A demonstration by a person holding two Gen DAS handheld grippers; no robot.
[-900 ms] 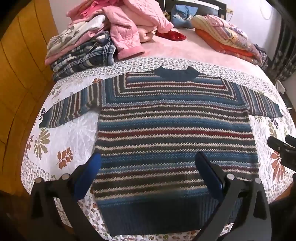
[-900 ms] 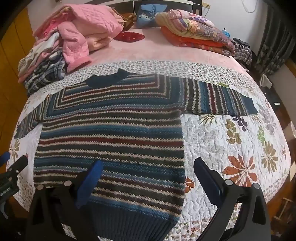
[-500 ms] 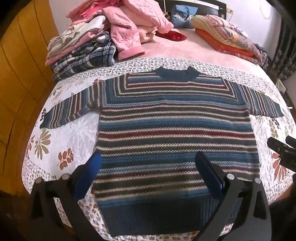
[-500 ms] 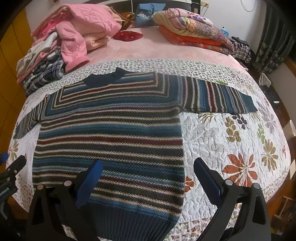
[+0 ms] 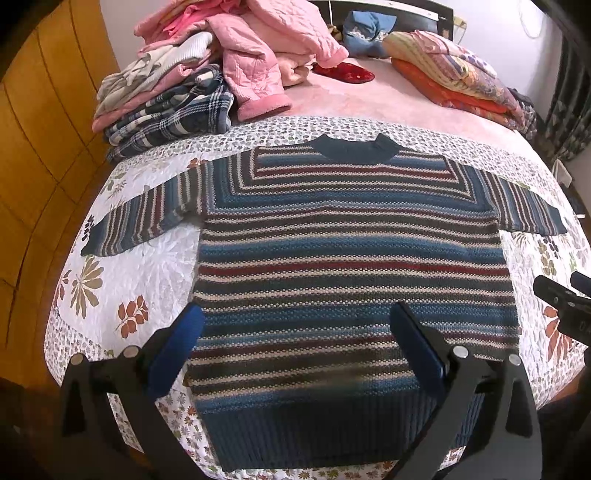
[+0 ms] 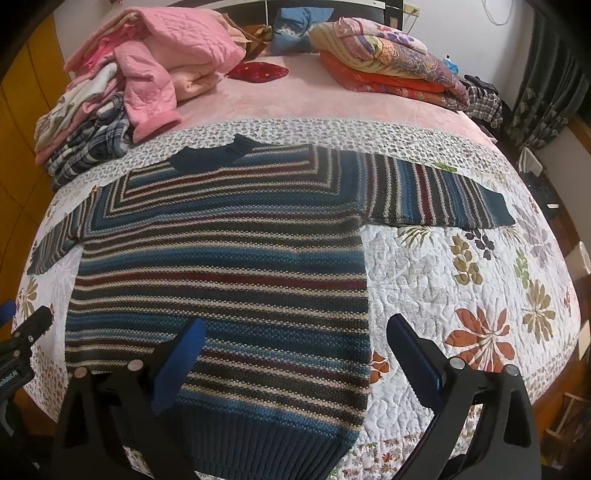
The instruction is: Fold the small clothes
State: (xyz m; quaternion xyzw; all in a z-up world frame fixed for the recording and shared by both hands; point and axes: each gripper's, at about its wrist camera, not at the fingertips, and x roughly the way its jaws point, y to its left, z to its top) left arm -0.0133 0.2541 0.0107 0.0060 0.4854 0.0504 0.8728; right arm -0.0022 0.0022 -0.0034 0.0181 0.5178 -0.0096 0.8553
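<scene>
Sweater (image 5: 351,266), striped in blue, dark red, cream and grey, lies flat and face up on the floral quilt (image 5: 125,280) at the near end of the bed, its dark ribbed hem along the quilt's near edge and its dark neckband toward the quilt's far edge. Both sleeves are spread straight out to the sides: the left sleeve (image 5: 147,218) reaches toward the quilt's left edge, the right sleeve (image 6: 436,195) toward its right edge. The body looks smooth, with no fold in it.

The left gripper (image 5: 295,343) hangs above the lower part of the sweater, its blue-padded fingers (image 5: 177,347) spread wide with nothing between them. The right gripper (image 6: 295,350) hangs above the sweater's lower right side, likewise wide and empty; one of its fingers (image 6: 181,362) stands over the knit and the other over bare quilt just beside the sweater's side seam. Each tool's black frame shows at the edge of the other's view.

Past the quilt's far edge lies a pink blanket (image 6: 314,99). On it, at the far left corner, sits a heap of pink quilted and plaid clothes (image 5: 207,74); at the far right, a stack of folded patterned bedding (image 6: 388,62); between them, a small red cloth (image 6: 258,70) and a blue cushion (image 5: 365,29).
</scene>
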